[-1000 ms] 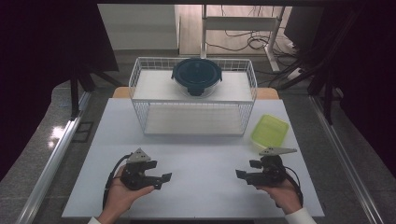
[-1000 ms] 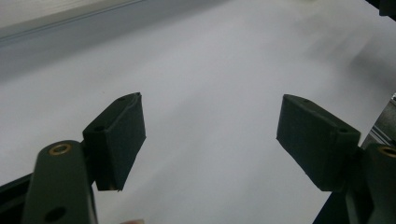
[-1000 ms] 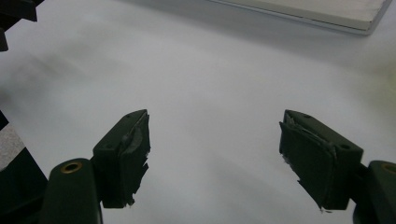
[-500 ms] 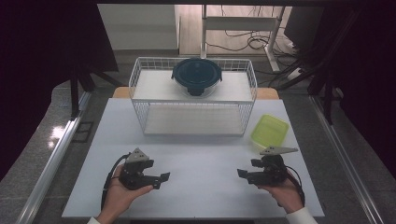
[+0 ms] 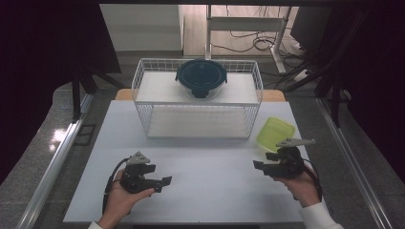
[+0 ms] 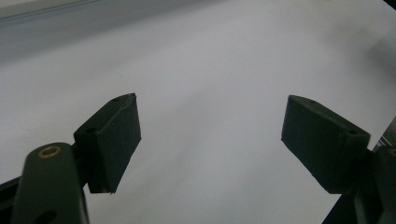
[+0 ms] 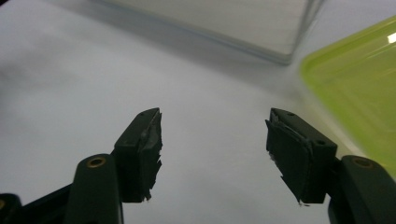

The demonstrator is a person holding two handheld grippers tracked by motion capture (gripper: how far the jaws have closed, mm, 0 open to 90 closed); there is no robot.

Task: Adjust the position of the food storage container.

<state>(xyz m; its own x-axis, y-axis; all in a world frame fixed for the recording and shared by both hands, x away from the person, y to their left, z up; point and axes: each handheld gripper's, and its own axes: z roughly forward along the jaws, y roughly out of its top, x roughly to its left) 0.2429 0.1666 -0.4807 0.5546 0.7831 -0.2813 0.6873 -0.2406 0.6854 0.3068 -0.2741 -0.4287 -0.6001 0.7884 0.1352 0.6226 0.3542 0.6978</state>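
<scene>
Currently, your right gripper (image 5: pixel 263 161) jaws, just narrowing, stand apart over bare desk (image 5: pixel 210 186); the yellow-green lid (image 5: pixel 275 133) lies just beyond the right jaw. Your left gripper (image 5: pixel 161 184) jaws stand wide, empty.

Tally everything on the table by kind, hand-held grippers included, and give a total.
White wire basket: 1
Dark blue round bowl, in the basket: 1
Yellow-green square lid, flat on the table beside the basket: 1
Hand-held grippers, both with jaws apart and nothing between them: 2 (left gripper, right gripper)
Total: 5
</scene>
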